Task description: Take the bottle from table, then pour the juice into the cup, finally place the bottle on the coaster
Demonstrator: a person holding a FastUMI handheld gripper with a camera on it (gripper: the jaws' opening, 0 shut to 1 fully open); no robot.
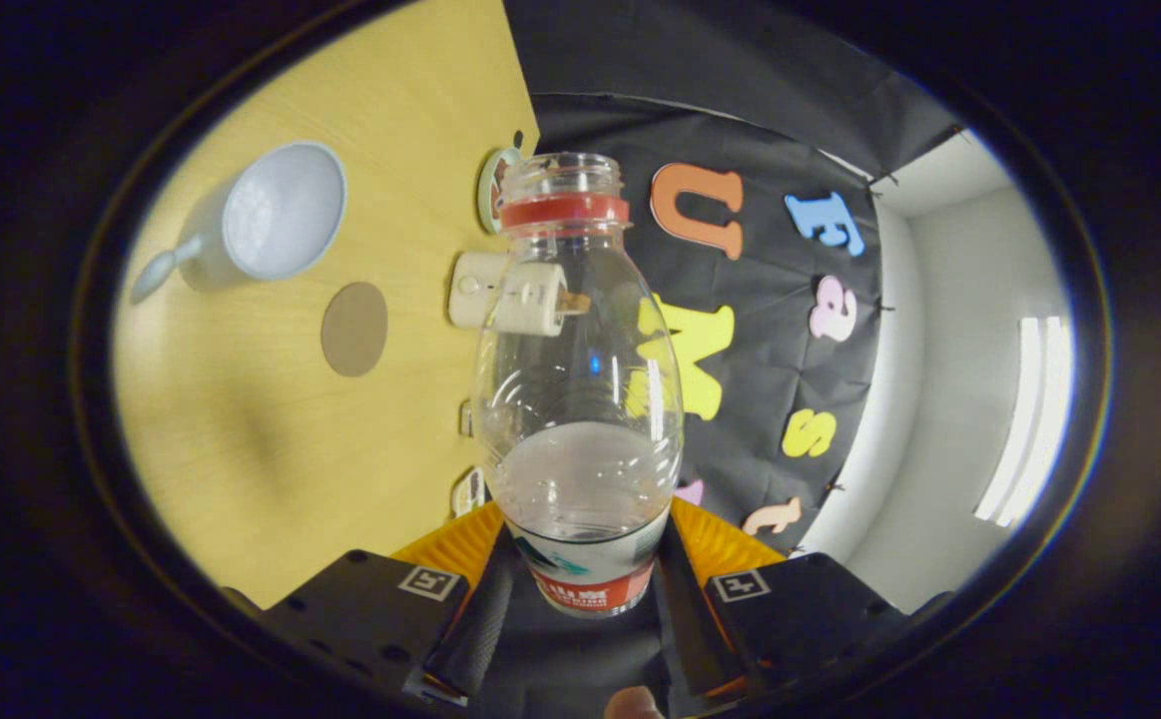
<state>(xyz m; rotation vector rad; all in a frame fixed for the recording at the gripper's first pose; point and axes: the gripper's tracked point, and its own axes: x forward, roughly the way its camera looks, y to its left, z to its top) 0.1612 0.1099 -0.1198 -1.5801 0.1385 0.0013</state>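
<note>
**Bottle held, tipped toward the cup**

Bottle (580,399) clamped at its labelled base between both fingers of the hand-held gripper (590,584), cap off, lifted clear of the table (241,429). Clear ribbed plastic, red neck ring, pale liquid pooled low. Best tipped slowly, mouth brought over the cup (276,215). Round brown coaster (354,329) lying flat beside that glossy white cup, near the table's far edge.
</note>
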